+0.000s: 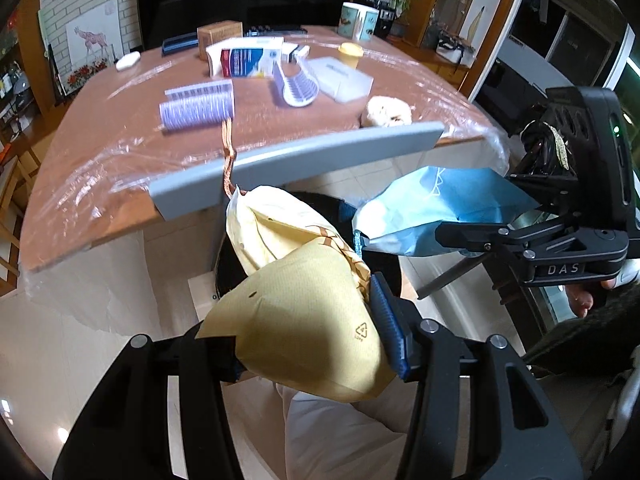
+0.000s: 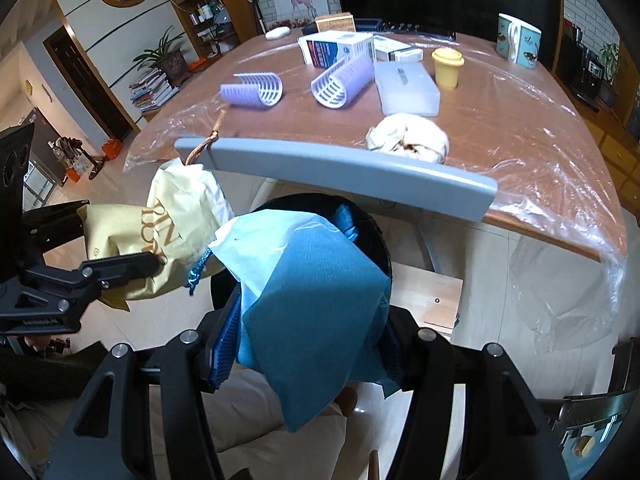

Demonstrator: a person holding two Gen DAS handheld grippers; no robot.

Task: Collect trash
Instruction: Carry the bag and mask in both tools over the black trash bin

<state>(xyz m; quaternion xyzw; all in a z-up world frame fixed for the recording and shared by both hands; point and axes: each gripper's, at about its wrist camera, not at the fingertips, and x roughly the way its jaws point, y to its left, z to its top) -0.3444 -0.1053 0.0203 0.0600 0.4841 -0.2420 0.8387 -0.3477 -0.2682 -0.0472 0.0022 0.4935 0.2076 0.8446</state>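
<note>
My left gripper is shut on a yellow paper bag with a brown cord; it also shows in the right wrist view. My right gripper is shut on a blue paper bag, seen in the left wrist view too. Both bags hang over a black round bin on the floor below the table edge. A crumpled beige paper wad lies on the table near its front edge.
A grey chair back stands between the bin and the plastic-covered wooden table. On the table are two purple hair rollers, a clear box, a yellow cup, cartons and a mug.
</note>
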